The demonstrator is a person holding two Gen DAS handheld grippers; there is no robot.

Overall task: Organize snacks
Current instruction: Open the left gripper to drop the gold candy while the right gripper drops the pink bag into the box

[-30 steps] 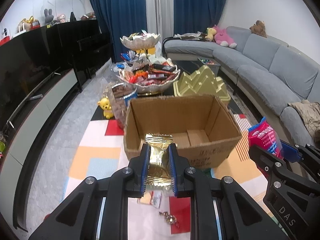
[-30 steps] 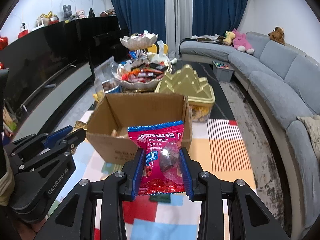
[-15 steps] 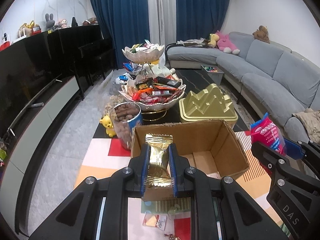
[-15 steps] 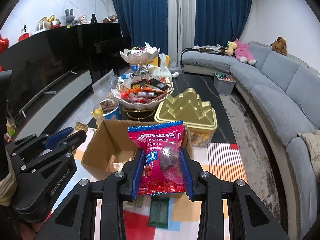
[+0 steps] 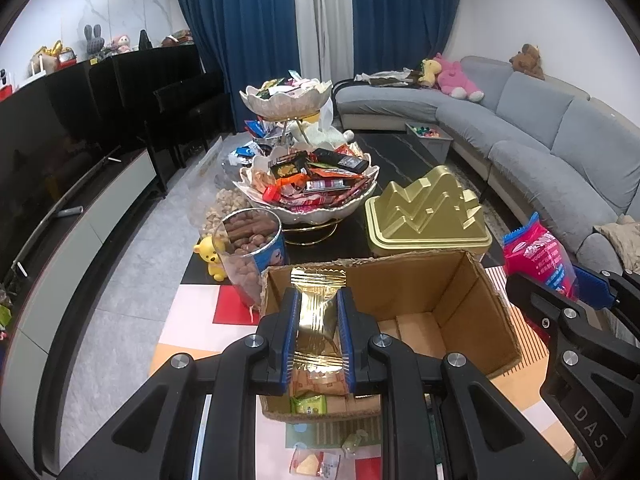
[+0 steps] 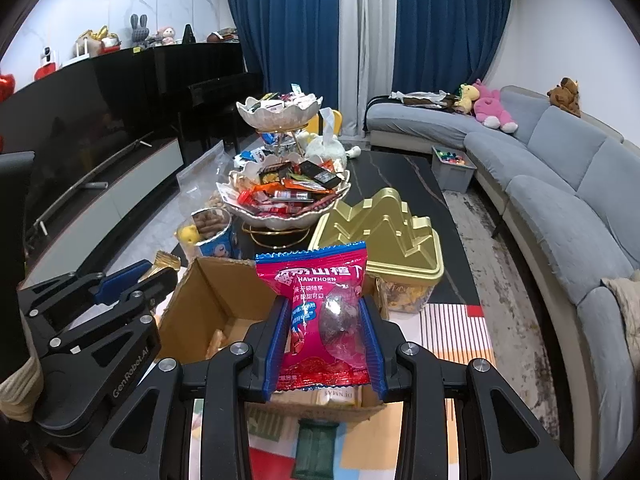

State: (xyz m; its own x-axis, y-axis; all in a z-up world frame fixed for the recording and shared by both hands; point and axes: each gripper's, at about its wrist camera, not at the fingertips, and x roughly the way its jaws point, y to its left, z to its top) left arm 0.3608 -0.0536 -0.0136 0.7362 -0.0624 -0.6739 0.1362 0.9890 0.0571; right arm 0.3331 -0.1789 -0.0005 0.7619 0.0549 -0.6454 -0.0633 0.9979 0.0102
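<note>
Both packets have advanced over the cardboard box (image 5: 404, 312): left hand-held gripper (image 5: 318, 332) clamps a gold wafer packet (image 5: 318, 316), right hand-held gripper (image 6: 325, 340) a red hawthorn bag (image 6: 316, 304), likely ready for dropping.

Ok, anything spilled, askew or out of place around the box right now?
Yes: a few small wrapped snacks lie loose on the colourful mat in front of the cardboard box, not inside it. The box's top edge looks ragged. Both held packets look intact.
</note>
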